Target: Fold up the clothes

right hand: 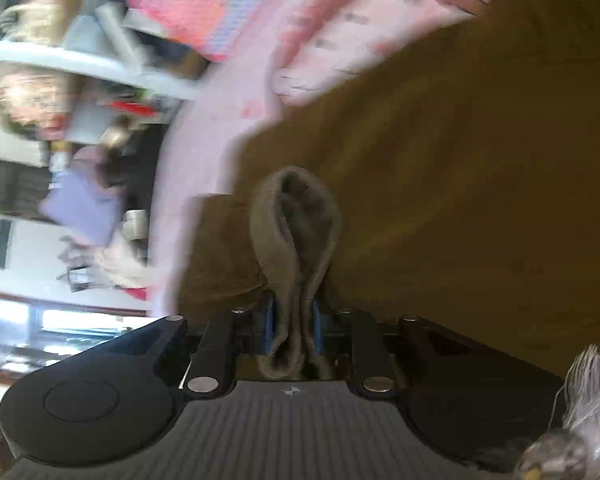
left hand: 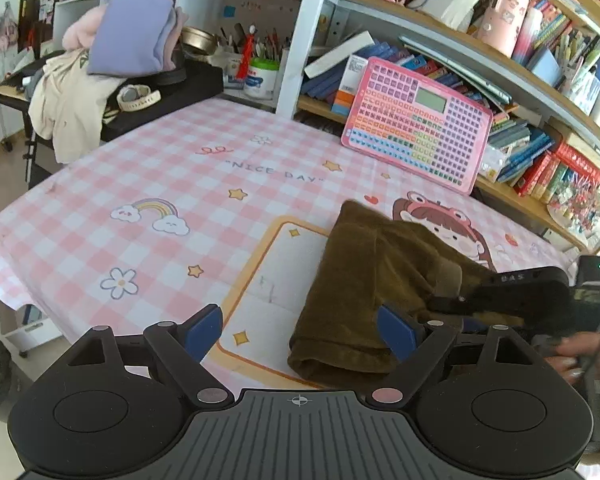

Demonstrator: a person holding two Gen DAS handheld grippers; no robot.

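Your right gripper [right hand: 294, 320] has its fingers [right hand: 266, 322] pinched on a doubled ridge of the brown fleece garment [right hand: 440, 200], a loop of cloth bulging up past the blue pads, and the right wrist view is smeared, so you cannot judge there how much fabric is really caught. That is the first risk: a shallow bite on thick, soft pile could slip out if you lift or swing quickly, and the fold would drop askew. You may also have taken more than one layer; if the lower layer comes along, the whole bundle will drag instead of folding over. Your left gripper [left hand: 300, 332] has its fingers [left hand: 398, 332] spread wide and holding nothing; one blue pad sits over the near edge of the garment [left hand: 364, 300], the other over bare cloth-covered table [left hand: 140, 184], so nothing pins the piece down. With that near edge free, a pull from the right could slide the garment across the slick plastic tablecloth [left hand: 260, 168]. In the left wrist view the garment lies partly folded at the near right of the table, with the right gripper [left hand: 452, 303] reaching in from the right edge and close to your left one; the two tools could knock together if you cross paths. The pink keyboard toy [left hand: 416, 124] leans against the bookshelf [left hand: 480, 56] just beyond, within reach of a wide swing.
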